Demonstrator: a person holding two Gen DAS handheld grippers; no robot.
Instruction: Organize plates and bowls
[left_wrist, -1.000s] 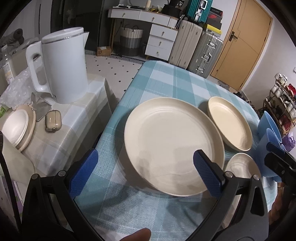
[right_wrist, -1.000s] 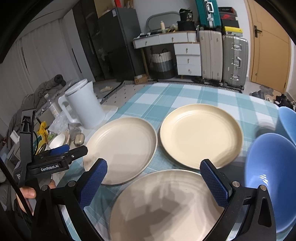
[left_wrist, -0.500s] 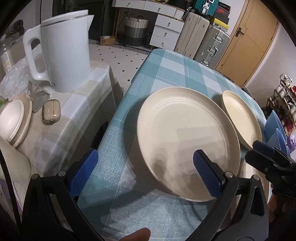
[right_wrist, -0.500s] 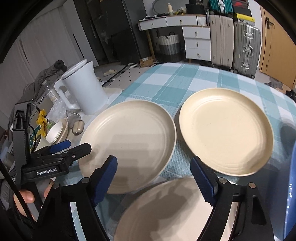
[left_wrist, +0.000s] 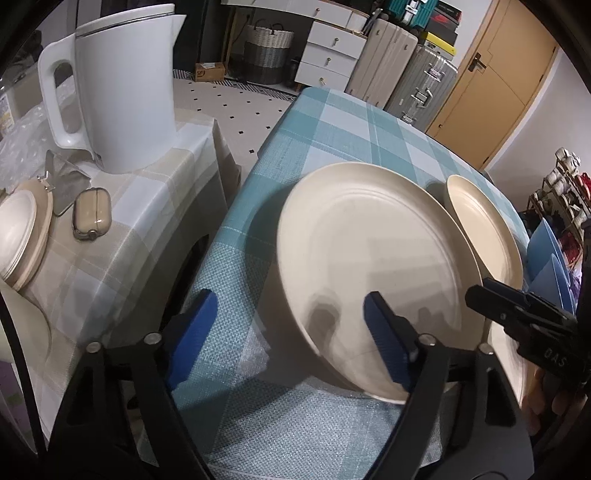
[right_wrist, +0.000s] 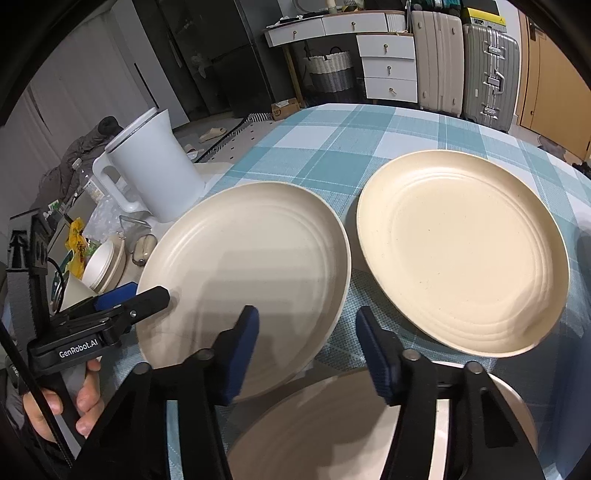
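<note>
The left claw (left_wrist: 284, 332) is hanging with its jaws apart, and they have just been closing: the right finger is over the near rim of the pale plate (left_wrist: 369, 266), the left finger over bare cloth, so the rim is between them but not pinched. The right claw (right_wrist: 306, 347) has also just been narrowing, still apart, over the gap between that plate's right rim and the yellower plate (right_wrist: 461, 251); a third plate (right_wrist: 332, 424) is lying below it, nearest the camera. Compared with a second ago both claws are sitting lower and closer to the plates, so a two-sided lift of the pale plate looks about to begin, probably for stacking. Blue bowls (left_wrist: 546, 258) are waiting at the right edge of the tabletop (left_wrist: 332, 122). The left tool is reading "GenRobot.AI"; the kettle (left_wrist: 122, 85) is showing no readable label.
</note>
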